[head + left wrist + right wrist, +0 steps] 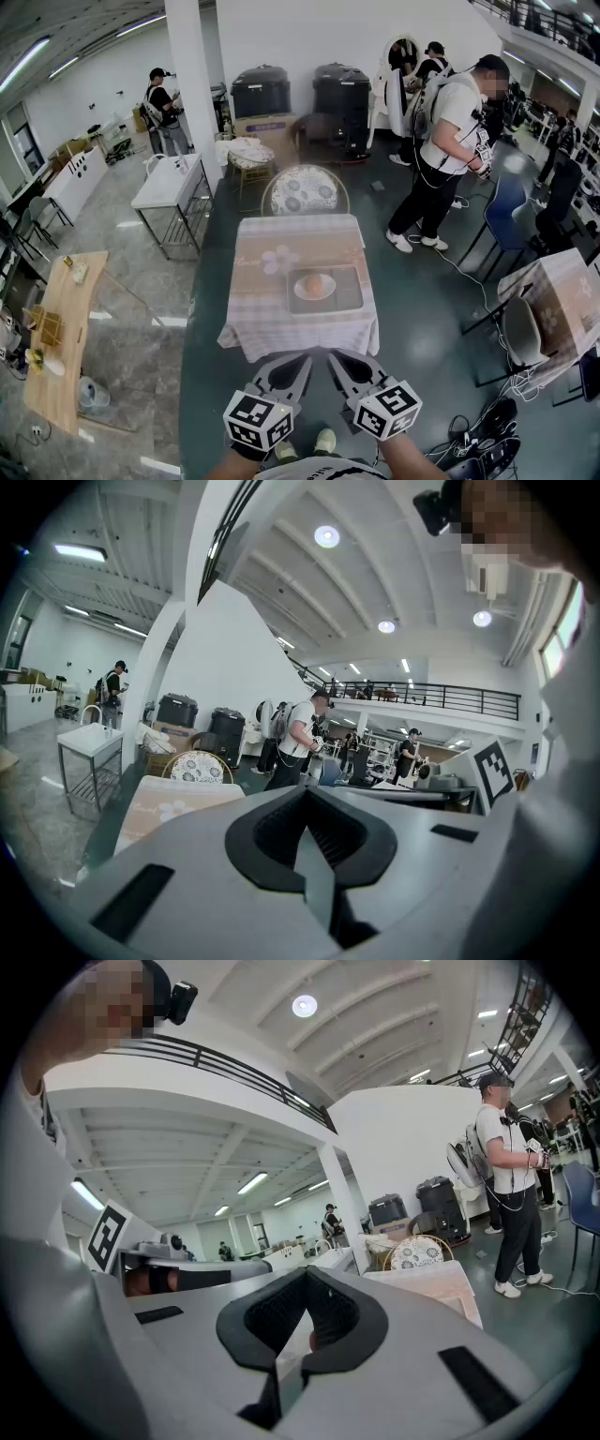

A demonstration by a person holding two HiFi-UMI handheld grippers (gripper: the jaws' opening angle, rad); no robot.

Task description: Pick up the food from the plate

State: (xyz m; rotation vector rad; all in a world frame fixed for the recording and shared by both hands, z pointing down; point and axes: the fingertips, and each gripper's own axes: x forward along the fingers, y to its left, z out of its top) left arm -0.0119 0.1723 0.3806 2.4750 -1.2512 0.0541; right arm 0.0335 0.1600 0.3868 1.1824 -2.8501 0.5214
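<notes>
A round orange piece of food (314, 283) lies on a white plate (315, 293), which rests on a grey tray (347, 298) on a small table with a checked cloth (272, 319). Both grippers are held low in front of the table's near edge, side by side and well short of the plate. My left gripper (304, 359) has its jaws together with nothing between them, as the left gripper view also shows for this gripper (307, 794). My right gripper (336, 357) is likewise shut and empty, which the right gripper view confirms (305, 1279). The clothed table (431, 1283) shows beyond the jaws.
A round chair with a floral cushion (305, 190) stands behind the table. A person in a white shirt (450, 131) stands at the back right. A chair (521, 333) and another clothed table (562, 300) are on the right, a wooden table (61, 328) on the left, and cables (473, 441) on the floor.
</notes>
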